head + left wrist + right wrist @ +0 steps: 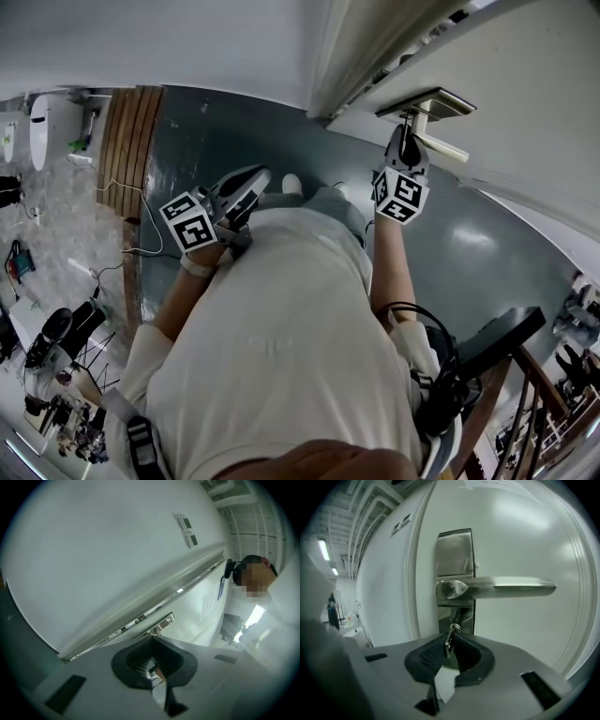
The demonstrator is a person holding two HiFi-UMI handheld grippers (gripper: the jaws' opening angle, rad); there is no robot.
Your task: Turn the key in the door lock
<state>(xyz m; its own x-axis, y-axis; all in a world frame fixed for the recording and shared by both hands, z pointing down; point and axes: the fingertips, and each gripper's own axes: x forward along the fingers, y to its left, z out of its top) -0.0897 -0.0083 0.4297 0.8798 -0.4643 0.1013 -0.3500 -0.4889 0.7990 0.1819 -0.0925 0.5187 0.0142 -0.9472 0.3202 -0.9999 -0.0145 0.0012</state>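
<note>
My right gripper points at the door with its forearm stretched straight out. Its jaws are narrowed onto the key, which sits in the lock just below the lever handle. The key's bow stands slightly tilted between the pads. My left gripper is held by my torso with the elbow bent, well apart from the lever handle, its jaws pressed together on nothing.
</note>
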